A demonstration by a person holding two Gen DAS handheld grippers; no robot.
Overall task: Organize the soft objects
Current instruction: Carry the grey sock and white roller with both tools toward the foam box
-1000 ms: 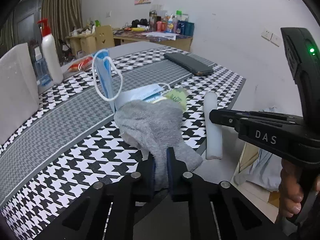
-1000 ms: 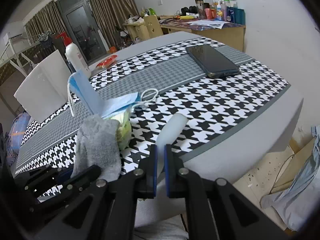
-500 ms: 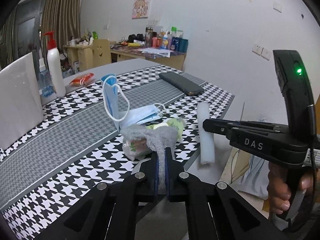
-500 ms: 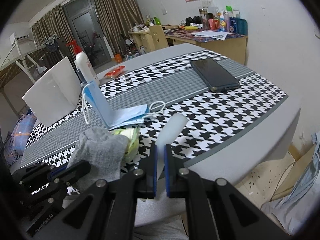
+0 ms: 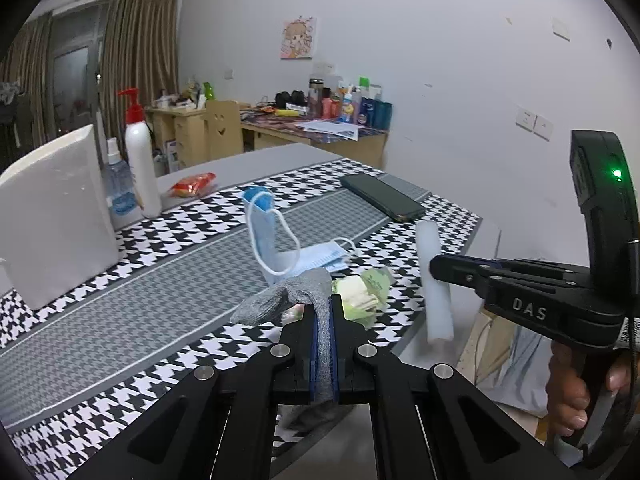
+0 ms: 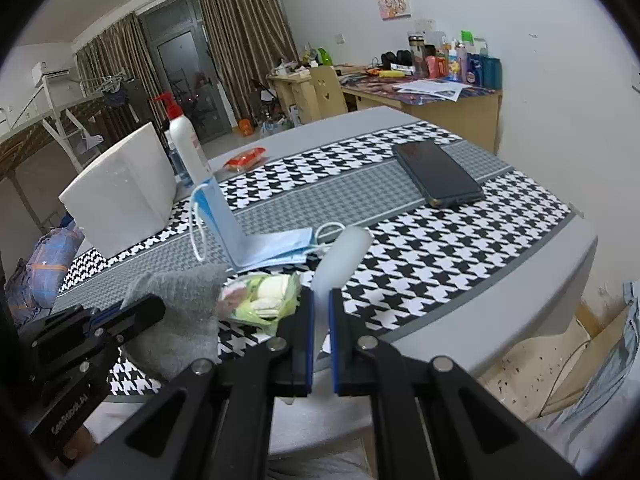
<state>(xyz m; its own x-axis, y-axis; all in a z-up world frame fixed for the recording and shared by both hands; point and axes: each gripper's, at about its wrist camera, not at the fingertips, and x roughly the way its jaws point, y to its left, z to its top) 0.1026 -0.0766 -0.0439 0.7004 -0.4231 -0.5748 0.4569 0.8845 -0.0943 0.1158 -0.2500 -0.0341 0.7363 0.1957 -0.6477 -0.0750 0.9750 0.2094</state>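
Grippers tilt downward over the near table edge. Left gripper (image 5: 324, 316), bottom centre of its view, is clamped on a grey sock (image 5: 288, 300). Right gripper (image 6: 320, 304), gripped by a hand (image 5: 576, 388) at lower right, pinches a white foam tube (image 6: 344, 256).

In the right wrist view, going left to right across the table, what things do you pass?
White box → pump bottle → red snack packet → white foam tube → black phone.

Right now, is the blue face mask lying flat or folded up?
Folded up: one half of the face mask lies on the tablecloth, the other stands upright.
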